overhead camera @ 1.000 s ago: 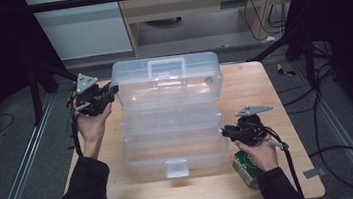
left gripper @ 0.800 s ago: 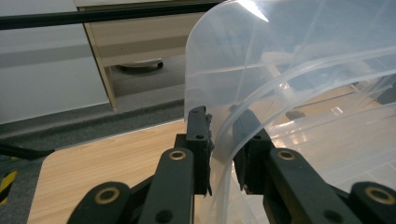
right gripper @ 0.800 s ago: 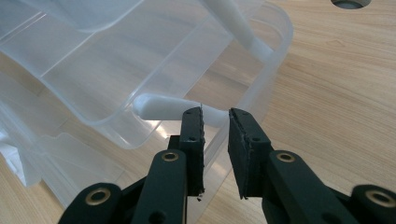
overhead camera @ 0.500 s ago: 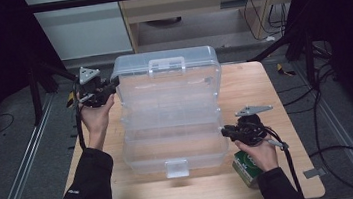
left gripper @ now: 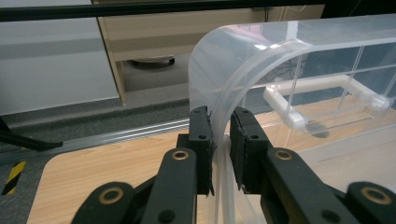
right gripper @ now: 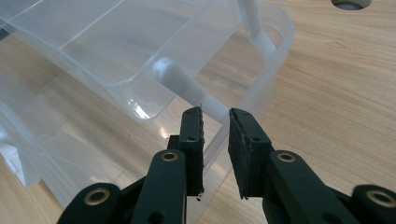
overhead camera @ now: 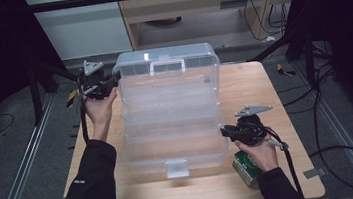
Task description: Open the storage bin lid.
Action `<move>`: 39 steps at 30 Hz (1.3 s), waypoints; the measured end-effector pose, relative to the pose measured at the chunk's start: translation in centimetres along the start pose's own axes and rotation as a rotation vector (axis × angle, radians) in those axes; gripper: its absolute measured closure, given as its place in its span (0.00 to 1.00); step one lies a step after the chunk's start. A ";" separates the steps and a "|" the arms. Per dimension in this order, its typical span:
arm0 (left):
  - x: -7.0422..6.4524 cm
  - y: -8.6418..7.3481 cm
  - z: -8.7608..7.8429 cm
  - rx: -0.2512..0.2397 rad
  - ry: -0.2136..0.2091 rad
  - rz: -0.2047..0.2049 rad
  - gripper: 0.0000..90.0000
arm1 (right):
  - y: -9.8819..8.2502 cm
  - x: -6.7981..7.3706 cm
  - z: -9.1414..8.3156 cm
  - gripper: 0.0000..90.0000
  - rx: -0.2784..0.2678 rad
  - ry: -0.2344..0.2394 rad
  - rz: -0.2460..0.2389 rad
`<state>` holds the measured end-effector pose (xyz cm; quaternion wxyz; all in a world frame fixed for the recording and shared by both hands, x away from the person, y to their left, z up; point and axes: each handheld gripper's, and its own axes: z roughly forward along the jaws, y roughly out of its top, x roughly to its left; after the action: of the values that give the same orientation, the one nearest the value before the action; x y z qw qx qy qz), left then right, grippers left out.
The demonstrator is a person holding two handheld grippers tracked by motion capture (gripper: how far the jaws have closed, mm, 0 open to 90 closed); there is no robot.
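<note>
A clear plastic tiered box (overhead camera: 173,130) lies spread open on the wooden table (overhead camera: 248,86). Its lid (overhead camera: 165,63), with a white handle (overhead camera: 166,66), is at the far end. My left gripper (overhead camera: 113,79) is at the lid's left corner and is shut on the lid's curved edge (left gripper: 243,60); in the left gripper view the gripper (left gripper: 220,126) has the thin wall pinched between its pads. My right gripper (overhead camera: 224,132) is at the base's right side; the right gripper (right gripper: 215,119) is shut on the base wall (right gripper: 275,65), beside a white swing arm (right gripper: 182,79).
A green carton (overhead camera: 245,168) stands on the table under my right hand, near the front right corner. Bare wood runs along the right side and the front edge. A wooden cabinet (overhead camera: 193,2) and floor rails (overhead camera: 26,167) lie beyond the table.
My left gripper has moved toward the table's far side with the lid in it, and the tiers have spread further apart. The right gripper has stayed in place.
</note>
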<state>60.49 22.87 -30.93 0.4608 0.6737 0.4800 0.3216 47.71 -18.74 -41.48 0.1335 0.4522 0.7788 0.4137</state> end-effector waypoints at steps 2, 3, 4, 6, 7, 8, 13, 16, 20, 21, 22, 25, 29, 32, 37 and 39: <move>0.1 0.1 0.2 0.004 0.000 0.000 0.88 | 0.0 0.0 0.0 0.83 0.001 -0.003 -0.003; 0.2 0.2 0.5 0.008 -0.002 -0.003 0.88 | 0.0 0.0 0.0 0.83 0.001 -0.003 -0.003; 0.3 0.2 0.7 0.012 -0.004 -0.005 0.88 | 0.0 0.0 0.0 0.83 0.001 -0.002 -0.003; 0.4 0.3 1.2 0.017 -0.005 -0.009 0.88 | 0.0 0.0 0.0 0.83 -0.001 -0.002 -0.005; 0.5 0.4 1.5 0.020 -0.005 -0.009 0.88 | 0.0 0.0 0.0 0.83 -0.001 -0.001 -0.005; 0.5 0.4 1.7 0.024 -0.003 -0.008 0.88 | 0.0 0.0 0.0 0.83 -0.001 -0.001 -0.005; 0.9 0.5 2.9 0.035 -0.008 -0.022 0.88 | 0.0 0.0 0.0 0.83 0.001 0.001 -0.001; 1.0 0.5 3.4 0.041 -0.009 -0.028 0.88 | 0.0 0.0 0.0 0.83 0.002 0.001 0.000; 1.2 0.6 4.0 0.051 -0.005 -0.024 0.87 | 0.1 0.0 0.0 0.83 0.004 -0.001 -0.001; 1.2 0.6 4.2 0.055 -0.003 -0.023 0.87 | 0.1 0.0 0.0 0.83 0.003 -0.002 0.000; 1.3 0.6 4.4 0.062 -0.003 -0.023 0.87 | 0.1 0.0 0.0 0.83 0.003 -0.003 -0.002; 1.5 0.4 4.9 0.068 0.001 -0.029 0.87 | 0.1 0.0 0.0 0.83 0.005 -0.006 0.001; 1.8 0.1 5.6 0.081 0.002 -0.045 0.87 | 0.1 -0.1 0.0 0.83 0.007 -0.014 -0.002; 2.0 -0.2 6.2 0.096 0.005 -0.054 0.86 | 0.1 -0.1 0.1 0.83 0.011 -0.019 0.002; 2.4 -0.5 7.4 0.115 -0.001 -0.076 0.86 | 0.1 0.0 0.1 0.84 0.010 -0.027 -0.005; 2.4 -0.5 7.8 0.129 0.005 -0.071 0.86 | 0.2 0.0 0.1 0.84 0.011 -0.032 -0.009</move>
<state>67.95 22.78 -34.26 0.4263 0.6838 0.5244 0.2752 47.85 -18.63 -41.42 0.1452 0.4561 0.7808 0.4016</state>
